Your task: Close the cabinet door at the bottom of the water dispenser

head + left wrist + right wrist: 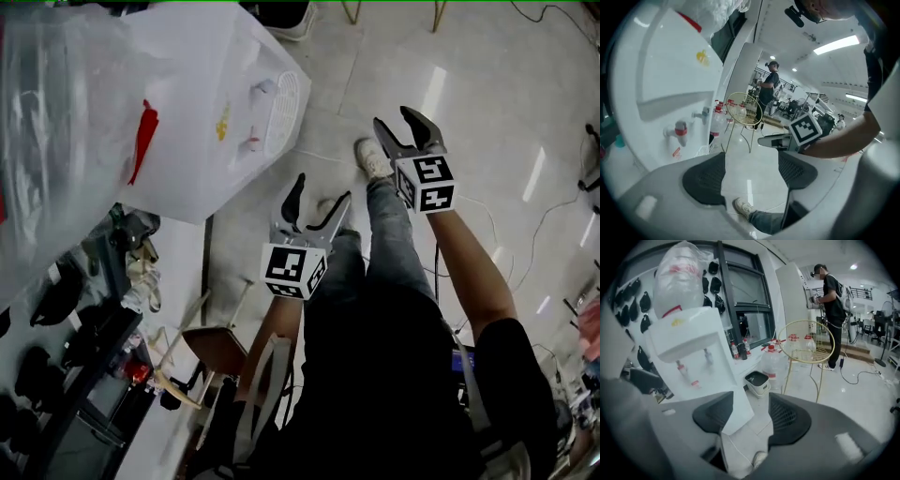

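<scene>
The white water dispenser (216,112) stands at the upper left of the head view, topped by a bottle wrapped in clear plastic (56,122). In the right gripper view its taps (682,369) sit above a flat white lower front (736,404); I see no gap at the cabinet door there. My left gripper (314,211) is raised over the floor to the right of the dispenser, open and empty. My right gripper (408,127) is higher and further right, also open and empty. Neither touches the dispenser. The left gripper view shows the dispenser (670,93) at its left and the right gripper's marker cube (805,129).
A yellow wire chair (806,341), several water bottles (771,359) and a small bin (757,380) stand by the window wall past the dispenser. Another person (832,291) stands farther back. A wooden stool (216,347) and a cluttered shelf (84,356) are at my lower left. Cables cross the floor (487,206).
</scene>
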